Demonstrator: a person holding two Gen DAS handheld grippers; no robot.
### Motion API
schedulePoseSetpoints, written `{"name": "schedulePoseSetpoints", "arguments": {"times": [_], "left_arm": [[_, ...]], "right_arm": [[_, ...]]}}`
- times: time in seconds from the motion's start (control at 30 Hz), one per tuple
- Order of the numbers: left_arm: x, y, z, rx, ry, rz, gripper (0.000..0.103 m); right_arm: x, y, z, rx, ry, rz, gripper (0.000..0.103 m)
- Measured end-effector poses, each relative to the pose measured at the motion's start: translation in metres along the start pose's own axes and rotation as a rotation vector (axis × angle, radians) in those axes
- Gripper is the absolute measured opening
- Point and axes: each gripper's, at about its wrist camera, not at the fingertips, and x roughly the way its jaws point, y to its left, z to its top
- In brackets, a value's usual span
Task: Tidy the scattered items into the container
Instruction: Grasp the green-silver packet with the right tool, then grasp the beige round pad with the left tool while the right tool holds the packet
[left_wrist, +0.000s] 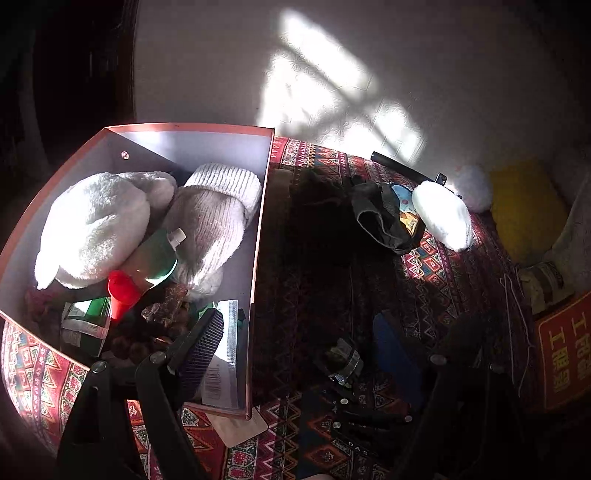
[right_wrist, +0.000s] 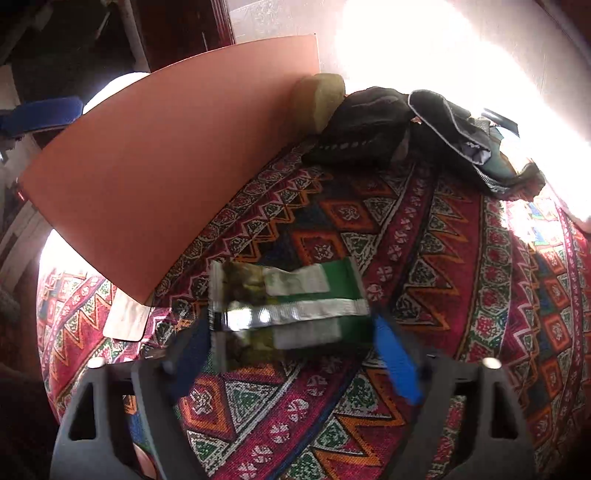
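On the red sign with yellow border (left_wrist: 563, 352) at my right I read yellow Chinese characters, including 工. The white label (left_wrist: 218, 380) in the salmon-pink cardboard box (left_wrist: 192, 129) carries an unreadable barcode.
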Motion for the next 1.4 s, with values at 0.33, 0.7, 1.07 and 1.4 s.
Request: {"name": "schedulePoseSetpoints", "arguments": {"times": [0.33,0.7,1.07,1.4], "left_arm": [[0.049,-0.086,0.038,0.271,-0.141,0.258,0.084],[0.190,-0.092,0.105,0.391,-0.049,0.709,0.078],[0.240,-0.084,0.094,0.392,0.067,0.783,0.049],[0.241,-0.076,0.090,0.472,0.099,0.517,0.047]], "right_arm": [[-0.058,-0.113,-0.005,0.373,-0.117,0.085,0.016],[-0.073,-0.168,0.000,0.529,-0.170,0.158,0.016],[-0.056,-0.180,-0.002,0.605,-0.143,0.242,0.018],[-0.061,-0.165,0.002,0.538,-0.160,0.207,0.038]]}}
